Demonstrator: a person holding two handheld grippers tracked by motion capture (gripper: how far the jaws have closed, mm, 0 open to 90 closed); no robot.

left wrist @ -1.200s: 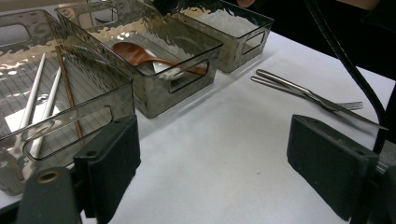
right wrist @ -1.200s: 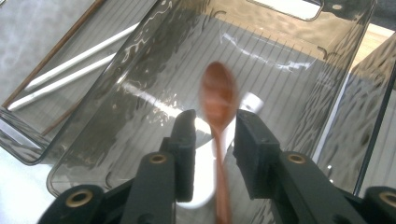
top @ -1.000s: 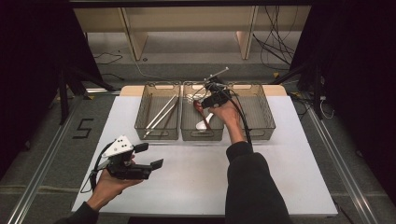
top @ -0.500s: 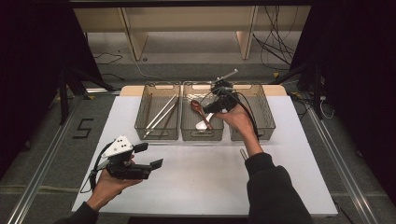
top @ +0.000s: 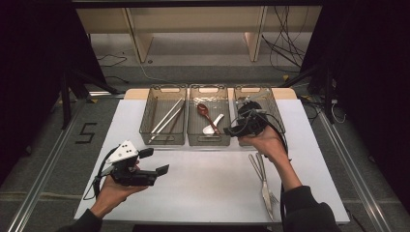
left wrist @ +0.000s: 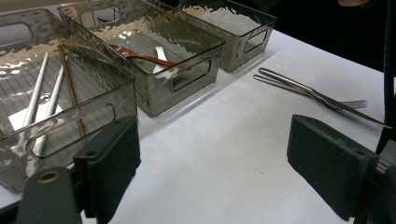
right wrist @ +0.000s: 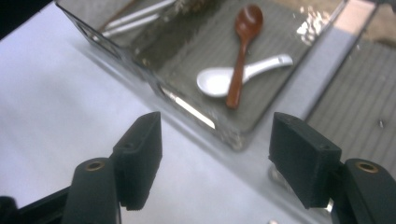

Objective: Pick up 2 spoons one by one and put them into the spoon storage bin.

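White table [top: 203,188] surface, matt and smooth, is seen under dark surroundings, with grey floor and a wooden frame beyond. Three smoky translucent plastic bins with rippled walls and cut-out handles stand in a row at the far edge.

The right tongs [top: 231,130] are held over the near edge of the middle bin [top: 208,140], between it and the right bin [top: 270,104]. Their jaws have just been opening and are spread wide, with nothing between the black, blocky pads [right wrist: 140,154]. Just ahead of these tongs, inside the middle bin, a brown wooden spoon [right wrist: 243,51] with an oval bowl and slim handle lies crossed over a white glossy soup spoon [right wrist: 219,80], the two touching. The bin floor is finely ribbed.

The left tongs [top: 155,162] are held low over the near left of the table, well apart from the bins, jaws spread and empty. Ahead of them, the left bin [left wrist: 65,121] holds two white chopsticks [left wrist: 44,100] and a thin brown stick [left wrist: 71,88], lying lengthwise.

Below the right hand, toward the person, polished metal cutlery is laid on the bare table: a serrated knife [top: 265,186] overlapping a fork [left wrist: 355,103], handles alongside each other.
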